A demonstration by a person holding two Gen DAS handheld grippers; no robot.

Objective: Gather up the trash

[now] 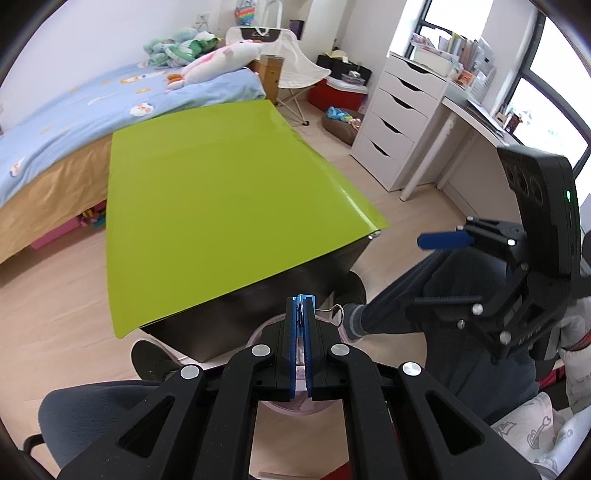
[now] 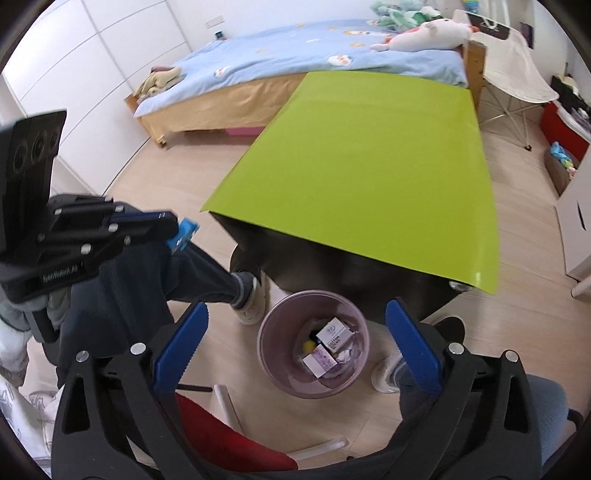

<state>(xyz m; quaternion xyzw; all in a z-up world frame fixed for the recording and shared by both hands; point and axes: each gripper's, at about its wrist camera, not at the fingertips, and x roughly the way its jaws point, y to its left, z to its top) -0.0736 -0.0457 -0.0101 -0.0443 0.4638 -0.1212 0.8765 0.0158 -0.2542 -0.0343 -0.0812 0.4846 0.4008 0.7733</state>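
While my left wrist camera looks down, my left claw point(image 1: 303, 306) pinches a small light-blue scrap point(image 1: 306, 297) above the pink bin point(image 1: 258, 334), at the green bench point(image 1: 221, 206) edge. From the right wrist, my right claw point(image 2: 295, 332) gapes wide over the bin point(image 2: 280, 376), boxes point(image 2: 327, 350) inside.

Bedroom with pale wood floor point(image 1: 55, 295) and white walls.
Daylight is coming through the window point(image 1: 461, 14) above a white drawer unit point(image 1: 399, 110); a bed point(image 2: 295, 62) is standing beyond the lime-green tabletop point(image 1: 221, 206), and a folding chair point(image 1: 295, 70) is sitting near it.
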